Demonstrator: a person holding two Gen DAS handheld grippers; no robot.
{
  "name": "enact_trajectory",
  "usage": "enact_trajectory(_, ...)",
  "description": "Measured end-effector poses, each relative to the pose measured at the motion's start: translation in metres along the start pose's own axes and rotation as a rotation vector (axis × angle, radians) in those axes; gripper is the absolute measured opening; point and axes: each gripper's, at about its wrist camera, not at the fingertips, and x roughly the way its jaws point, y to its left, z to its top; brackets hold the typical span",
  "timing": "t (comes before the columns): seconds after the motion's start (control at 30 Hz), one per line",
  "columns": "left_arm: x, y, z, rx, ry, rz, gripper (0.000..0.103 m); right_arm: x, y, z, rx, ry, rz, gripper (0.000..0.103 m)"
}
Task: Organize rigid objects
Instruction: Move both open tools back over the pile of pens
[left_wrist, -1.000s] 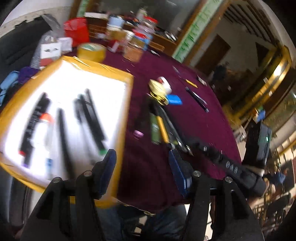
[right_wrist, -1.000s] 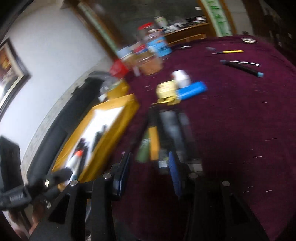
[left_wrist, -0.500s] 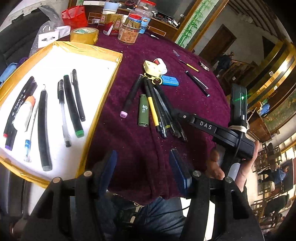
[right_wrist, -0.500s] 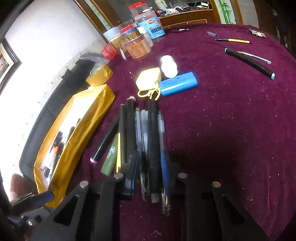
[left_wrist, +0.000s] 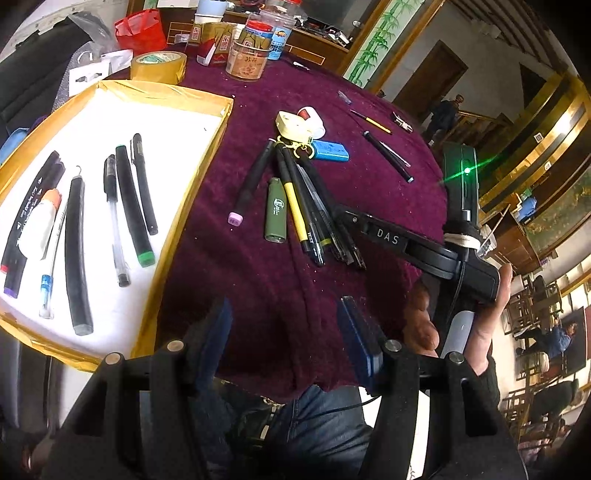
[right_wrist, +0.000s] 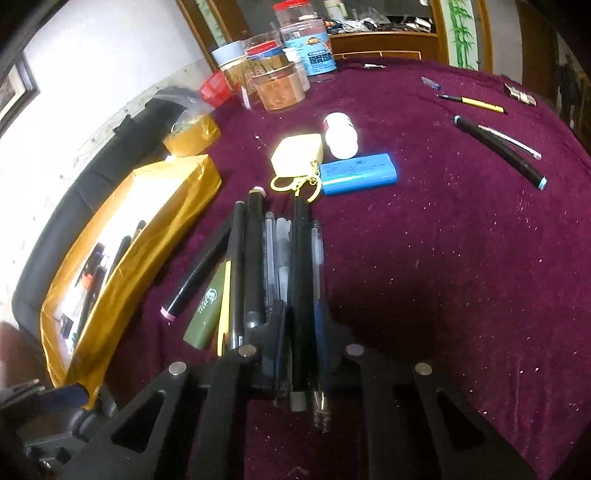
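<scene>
A bunch of pens (right_wrist: 273, 258) lies on the purple cloth, also in the left wrist view (left_wrist: 306, 206). My right gripper (right_wrist: 301, 332) reaches into its near end. Its jaws are closing, with a black pen (right_wrist: 301, 266) and a blue-barrelled pen (right_wrist: 317, 280) pinched between the pads. Left of them lie a green lighter (right_wrist: 205, 314) and a pink-capped black marker (right_wrist: 199, 273). The gold tray (left_wrist: 218, 122) with a white floor holds several pens and markers. My left gripper (left_wrist: 284, 332) hangs open over the table's near edge with nothing in it.
Beyond the pens lie a yellow case with a key clip (right_wrist: 297, 155), a blue block (right_wrist: 358, 173) and a white bottle (right_wrist: 340, 134). A black pen (right_wrist: 498, 147) and a yellow pen (right_wrist: 476, 101) lie at the far right. Jars (right_wrist: 280, 88) and a tape roll (left_wrist: 159, 66) stand at the back.
My right gripper came down onto the near end of the pen bunch and its jaws narrowed around two pens. The left gripper drifted slightly and stayed open.
</scene>
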Motion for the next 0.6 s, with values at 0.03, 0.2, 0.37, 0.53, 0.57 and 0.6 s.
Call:
enact_trajectory(0.03, 0.001, 0.001, -0.001, -0.003, 0.002, 0.003, 0.057, -0.003, -0.001, -0.002, 0.011, -0.003, 0.0, 0.013)
enact_trajectory(0.2, 0.003, 0.006, -0.003, -0.02, 0.013, -0.001, 0.057, -0.046, -0.016, -0.025, 0.075, -0.08, 0.04, 0.013)
enact_trajectory(0.37, 0.01, 0.0, -0.005, -0.009, 0.033, -0.017, 0.057, -0.083, -0.042, -0.064, 0.137, -0.119, -0.046, 0.013)
enact_trajectory(0.53, 0.022, -0.012, -0.009, 0.016, 0.069, -0.029, 0.057, -0.09, -0.06, -0.088, 0.133, -0.099, -0.164, 0.013)
enact_trajectory(0.57, 0.023, -0.015, -0.009, 0.023, 0.074, -0.03, 0.057, -0.089, -0.064, -0.089, 0.144, -0.095, -0.169, 0.013)
enact_trajectory(0.6, 0.025, -0.018, -0.009, 0.029, 0.077, -0.029, 0.057, -0.087, -0.068, -0.088, 0.158, -0.092, -0.165, 0.013)
